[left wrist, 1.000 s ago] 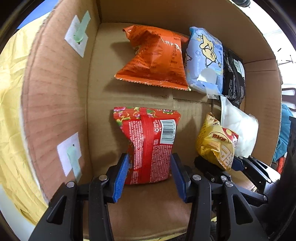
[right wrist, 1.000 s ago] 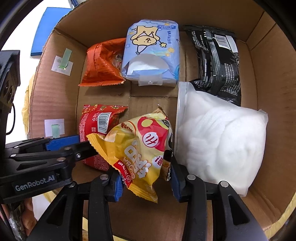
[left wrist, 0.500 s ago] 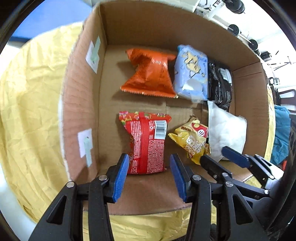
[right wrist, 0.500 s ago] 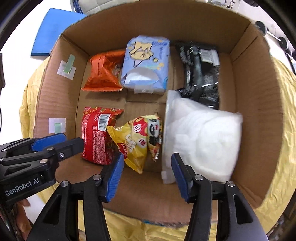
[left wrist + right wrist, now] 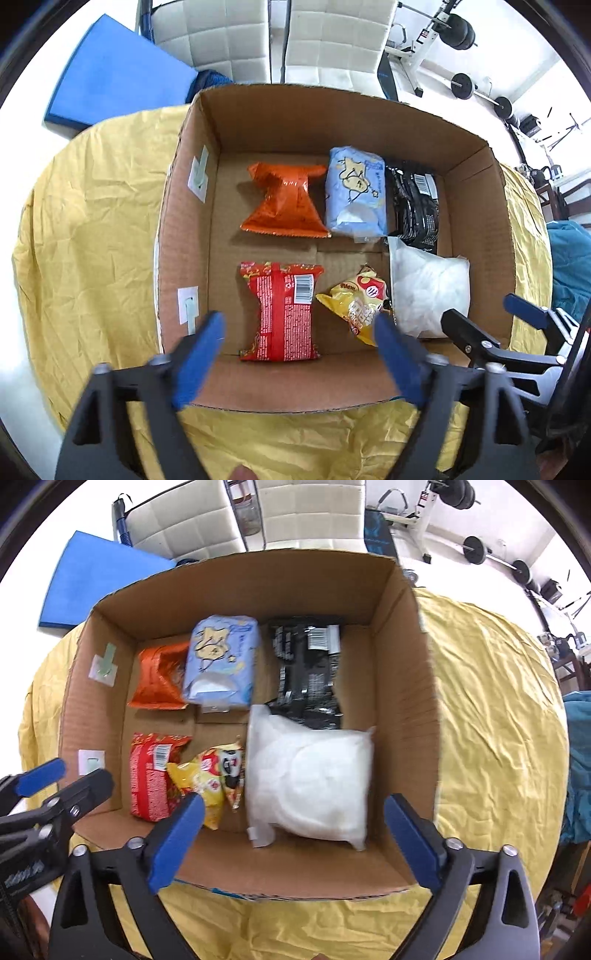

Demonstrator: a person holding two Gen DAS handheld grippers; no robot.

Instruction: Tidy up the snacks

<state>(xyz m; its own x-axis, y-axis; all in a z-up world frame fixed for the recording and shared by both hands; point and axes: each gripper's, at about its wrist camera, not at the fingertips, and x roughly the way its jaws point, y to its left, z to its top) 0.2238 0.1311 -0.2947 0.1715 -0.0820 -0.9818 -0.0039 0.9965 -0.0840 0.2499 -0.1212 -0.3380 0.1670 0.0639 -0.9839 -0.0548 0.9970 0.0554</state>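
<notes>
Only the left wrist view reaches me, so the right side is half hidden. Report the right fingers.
Observer: The right gripper stands wide open, its jaws having just opened; nothing sits between its fingers.
Operator: Report the yellow bag's near end.
Observer: The yellow bag lies on the cardboard box floor, its left corner lapping onto the red pack.
Operator: Now the white bag's near edge.
Observer: The white bag shows whole, with a small tab sticking out at its near left corner.

Six packets [image 5: 280, 312] lie in the box [image 5: 184, 236], in two rows.
</notes>
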